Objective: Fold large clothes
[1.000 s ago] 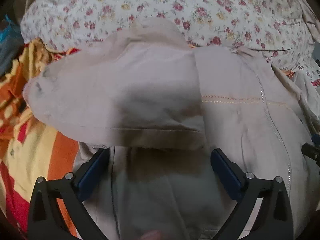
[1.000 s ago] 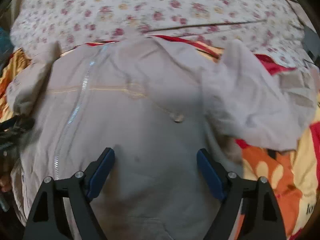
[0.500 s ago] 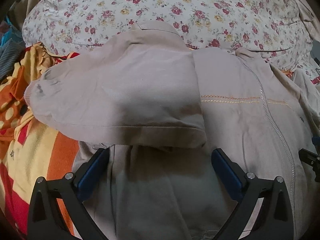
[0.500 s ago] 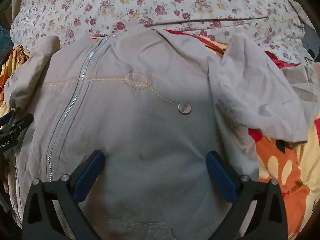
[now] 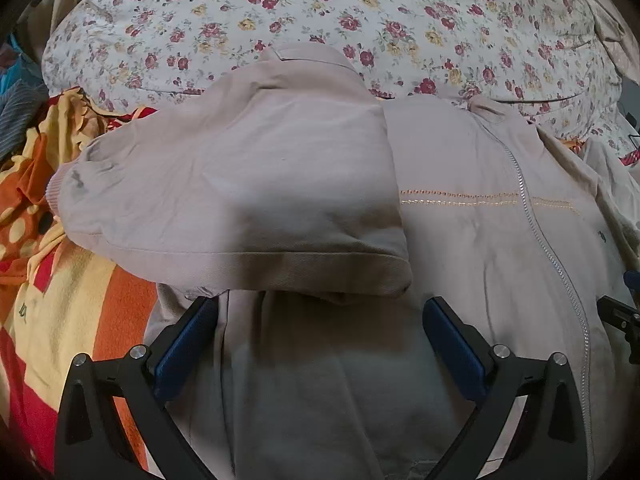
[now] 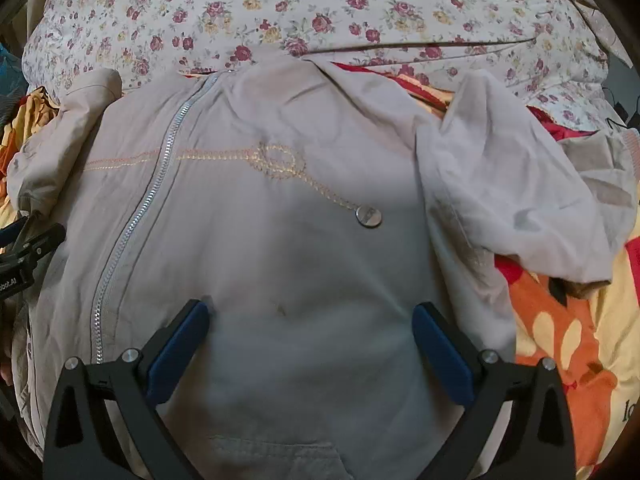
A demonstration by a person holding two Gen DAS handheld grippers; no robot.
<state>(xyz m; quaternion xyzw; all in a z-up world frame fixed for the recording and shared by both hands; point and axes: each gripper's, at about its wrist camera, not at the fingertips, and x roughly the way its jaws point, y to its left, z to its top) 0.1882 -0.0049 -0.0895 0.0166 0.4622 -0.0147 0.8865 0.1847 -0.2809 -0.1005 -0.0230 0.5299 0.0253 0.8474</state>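
Jacket: beige zip-up jacket [image 6: 280, 248] lies front-up across the middle of both views, on an orange, yellow and red blanket [image 5: 80, 320].
Left sleeve: sleeve [image 5: 240, 200] lies folded across the chest, centre-left in the left wrist view.
Right sleeve: sleeve [image 6: 512, 192] lies crumpled at the right of the right wrist view.
Zipper: silver zipper [image 6: 132, 220] runs down the left of that frame.
Backdrop: floral bedding [image 5: 320, 20] fills the top.
Left gripper: left gripper [image 5: 320, 320] spread wide over the fabric, holding nothing.
Right gripper: right gripper [image 6: 310, 316] spread wide over the fabric, holding nothing.
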